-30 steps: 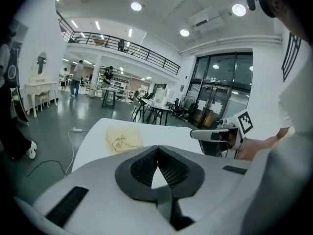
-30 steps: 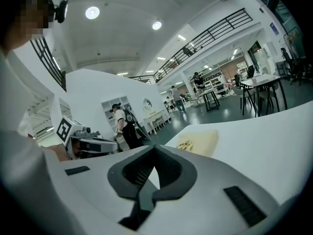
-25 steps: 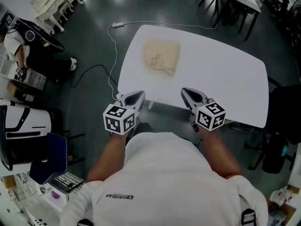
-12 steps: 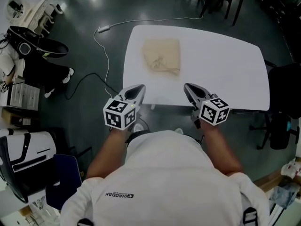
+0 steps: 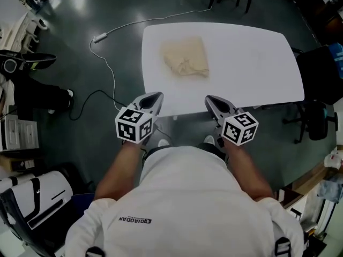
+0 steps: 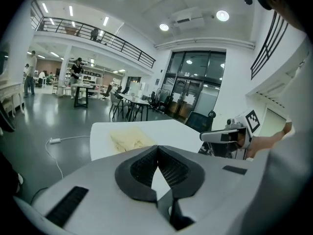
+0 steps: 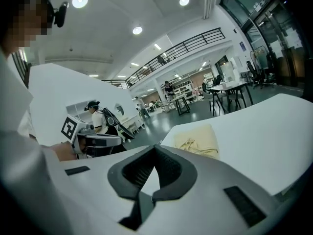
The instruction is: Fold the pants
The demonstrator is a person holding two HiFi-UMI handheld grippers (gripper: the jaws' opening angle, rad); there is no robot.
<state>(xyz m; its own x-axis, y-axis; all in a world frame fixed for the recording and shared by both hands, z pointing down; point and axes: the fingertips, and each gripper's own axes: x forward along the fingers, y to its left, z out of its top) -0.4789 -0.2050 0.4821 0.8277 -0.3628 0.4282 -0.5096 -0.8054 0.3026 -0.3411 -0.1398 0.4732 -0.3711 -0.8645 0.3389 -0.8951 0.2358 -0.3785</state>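
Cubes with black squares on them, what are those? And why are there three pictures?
Those cubes are markers on two tools. A person holds a left hand-held gripper and a right hand-held gripper, each with two jaws. One picture comes from a camera on the person's head, looking down; the other two come from cameras riding on the grippers. On the white table lies a beige bundle of pants. Both grippers are shut and empty, near the table's edge, not touching the pants.

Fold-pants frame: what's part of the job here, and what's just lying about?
Job:
- pants, lying on the table
- white table
- left tool, shut, empty
- right tool, shut, empty

Lying about:
- cable on the floor
- dark chair
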